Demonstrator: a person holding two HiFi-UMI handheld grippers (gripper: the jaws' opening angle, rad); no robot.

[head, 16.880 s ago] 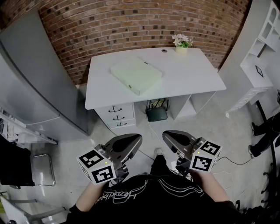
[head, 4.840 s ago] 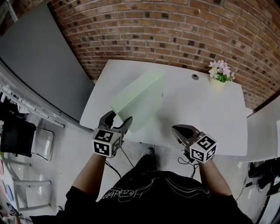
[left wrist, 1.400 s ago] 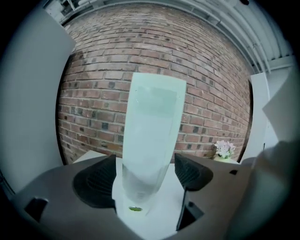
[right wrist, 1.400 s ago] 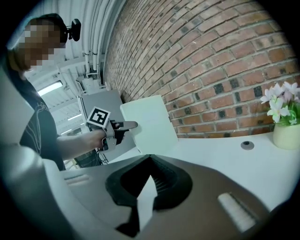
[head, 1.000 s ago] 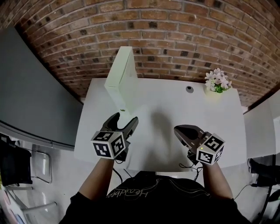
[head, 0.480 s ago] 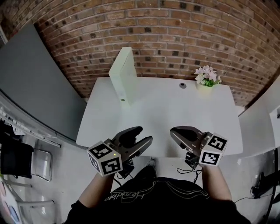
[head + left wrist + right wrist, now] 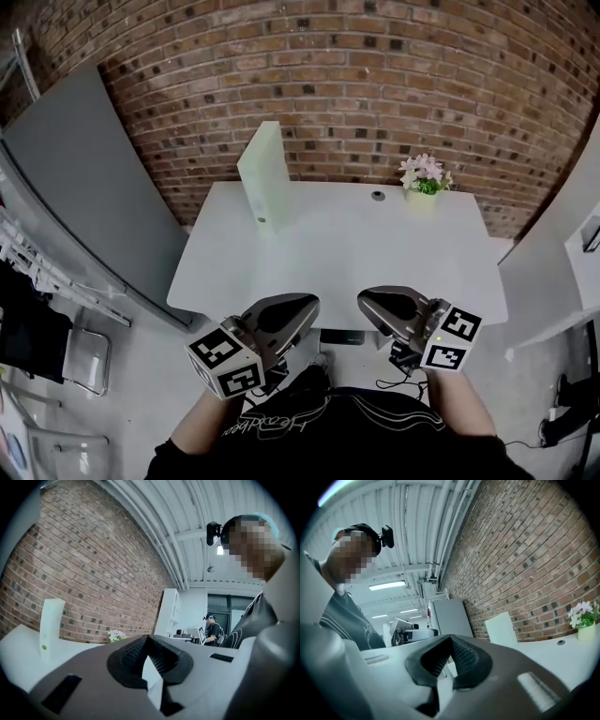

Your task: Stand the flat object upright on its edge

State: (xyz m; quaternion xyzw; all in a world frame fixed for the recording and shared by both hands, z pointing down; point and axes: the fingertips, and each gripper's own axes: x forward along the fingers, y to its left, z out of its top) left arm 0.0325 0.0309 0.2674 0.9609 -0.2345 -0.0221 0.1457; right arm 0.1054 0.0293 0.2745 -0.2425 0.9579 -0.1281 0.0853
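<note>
At the bottom of the head view, the person in a black shirt [image 7: 328,436] is holding both tongs low, in front of the near edge of the white table [image 7: 375,253]. The left gripper [image 7: 298,307] is keeping its jaws pressed tight together with nothing between them, and the right gripper [image 7: 370,302] is doing the same. Neither one is touching the table. Farther back, in the upper left part of the table, the pale green flat box [image 7: 262,173] is standing upright on its edge, well apart from both tongs. A small pot of flowers [image 7: 421,187] is sitting at the far right of the table. The brick wall [image 7: 356,84] is rising behind everything.
</note>
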